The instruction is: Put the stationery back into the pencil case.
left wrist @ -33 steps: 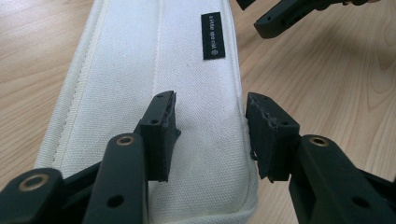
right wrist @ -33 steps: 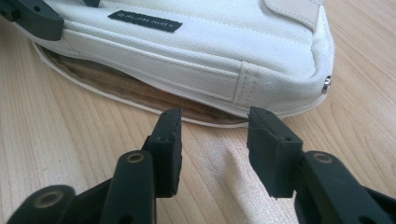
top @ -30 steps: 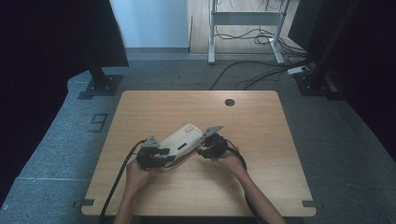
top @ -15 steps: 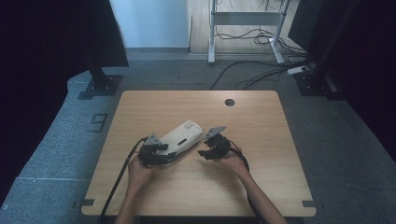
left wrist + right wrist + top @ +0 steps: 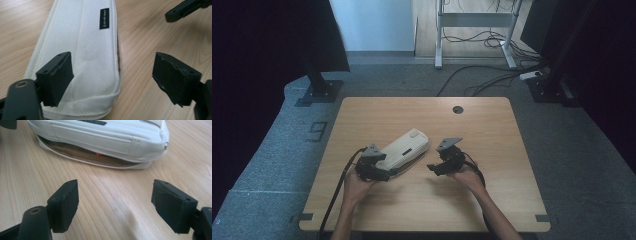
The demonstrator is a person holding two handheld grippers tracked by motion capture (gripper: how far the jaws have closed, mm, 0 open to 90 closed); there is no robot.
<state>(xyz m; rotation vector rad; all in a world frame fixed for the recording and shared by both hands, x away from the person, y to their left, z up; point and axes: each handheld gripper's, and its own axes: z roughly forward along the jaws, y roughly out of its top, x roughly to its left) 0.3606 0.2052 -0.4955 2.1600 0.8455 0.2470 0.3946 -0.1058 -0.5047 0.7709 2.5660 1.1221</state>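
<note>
White pouch (image 5: 404,149) lies diagonally on table (image 5: 512,130), its near end at the left gripper (image 5: 373,167). Left gripper view: jaws apart, just been opening; pouch end (image 5: 82,62) sits between and ahead of them, one jaw over the fabric, pads not pressing; black label (image 5: 104,18) further ahead. Right gripper (image 5: 443,162) just beside the pouch; its jaws also apart, just been opening, bare wood between them. Right gripper view alone shows the pouch's side (image 5: 100,140) unzipped, brown lining and an orange bit (image 5: 99,154) inside.
</note>
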